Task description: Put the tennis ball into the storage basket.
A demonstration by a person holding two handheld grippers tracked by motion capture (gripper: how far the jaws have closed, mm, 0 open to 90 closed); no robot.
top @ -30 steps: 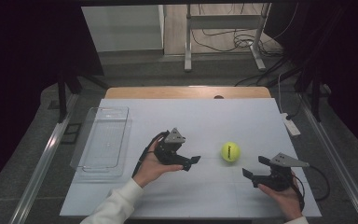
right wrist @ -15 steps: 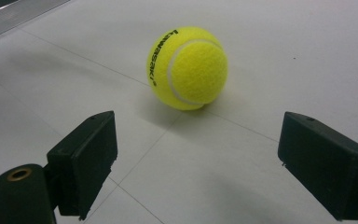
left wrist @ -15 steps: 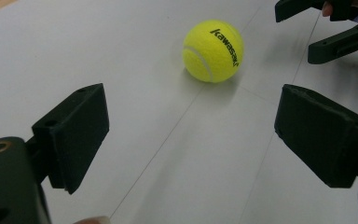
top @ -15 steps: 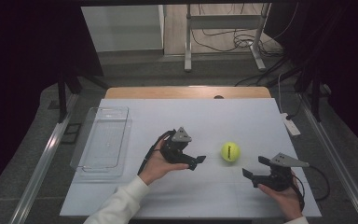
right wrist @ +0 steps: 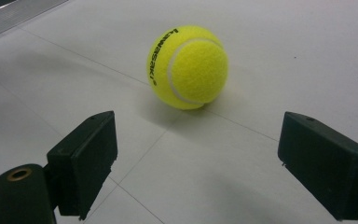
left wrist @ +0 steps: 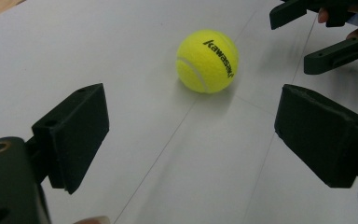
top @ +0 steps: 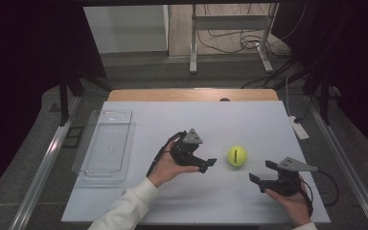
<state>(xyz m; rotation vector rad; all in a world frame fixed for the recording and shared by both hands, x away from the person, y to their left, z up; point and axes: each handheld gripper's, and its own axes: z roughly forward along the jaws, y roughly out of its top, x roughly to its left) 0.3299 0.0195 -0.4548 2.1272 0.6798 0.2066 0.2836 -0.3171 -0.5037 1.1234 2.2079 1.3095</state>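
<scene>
High view, tray: clear plastic tray [top: 104, 143] at left centre of the frame, on the white table [top: 220, 120], nothing in it.
High view, ball: yellow tennis ball [top: 237, 155] right of centre, on the bare table, well apart from the tray.
High view, left gripper [top: 210, 164]: just left of the ball, jaws pointing at it, wide apart, holding nothing.
High view, right gripper [top: 263, 171]: lower right of the ball, near it, jaws spread, holding nothing.
High view, change: left gripper shifted right, closer to the ball than a second ago; ball, tray and right gripper unmoved.
Left gripper view, ball: tennis ball [left wrist: 207, 60] in the upper middle, black lettering on top, resting on the table beyond the two black jaws.
Left gripper view, claw: jaws at lower left and lower right, far apart, nothing between them.
Left gripper view, other gripper: right gripper [left wrist: 307, 39] in the upper right corner, open.
Right gripper view, ball: tennis ball [right wrist: 188, 66] in the upper middle, ahead of the jaws, untouched.
Right gripper view, claw: jaws wide open at both lower corners, empty.
</scene>
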